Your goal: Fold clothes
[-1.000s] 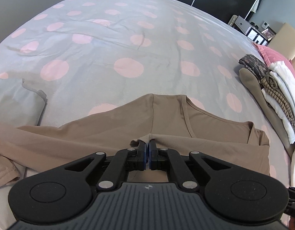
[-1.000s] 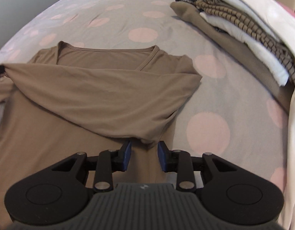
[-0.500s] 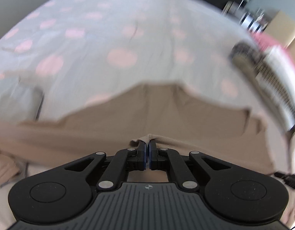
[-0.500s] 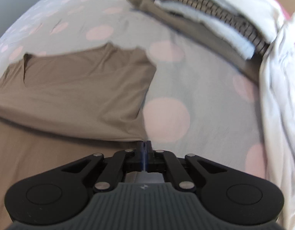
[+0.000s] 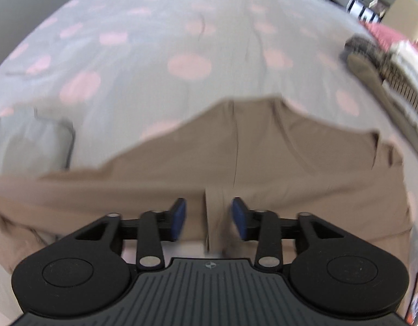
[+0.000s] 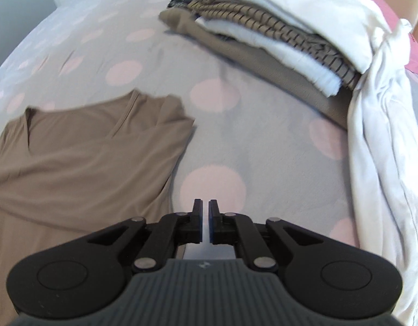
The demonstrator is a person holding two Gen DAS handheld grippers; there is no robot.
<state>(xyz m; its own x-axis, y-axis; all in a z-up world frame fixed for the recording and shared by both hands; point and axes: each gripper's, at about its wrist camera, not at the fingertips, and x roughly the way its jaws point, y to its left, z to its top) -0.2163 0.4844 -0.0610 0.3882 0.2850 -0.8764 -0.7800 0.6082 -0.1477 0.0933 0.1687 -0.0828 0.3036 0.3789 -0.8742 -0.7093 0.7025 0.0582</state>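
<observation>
**Tan top flat on the bed, both grippers off it**

Left wrist view: left gripper (image 5: 209, 218) has just been opening; jaws stand well apart now. A narrow strip of the tan top (image 5: 263, 157) (looks like a sleeve end or fold edge) lies in the gap between the blue pads (image 5: 179, 217), but neither pad presses on it. The top spreads across the lower half of the frame on the grey bedspread (image 5: 181, 27) with pink dots, one sleeve trailing off to the left. Frame is motion-blurred. A stack of folded clothes (image 5: 377, 65) sits at the right edge, clear of the top.

Right wrist view: right gripper (image 6: 205, 224) has just been opening a little; jaws are almost together, only a thin slit between them, nothing in it. It hangs over bare bedspread (image 6: 249, 141), over a pink dot, just right of the tan top's (image 6: 86, 157) side edge. The top lies at left with its V-neck away from the camera, one side folded in over the body. Folded stack (image 6: 263, 32) at upper right: tan piece at the bottom, white and striped pieces above. A loose white garment (image 6: 385, 163) drapes down the right side.
</observation>
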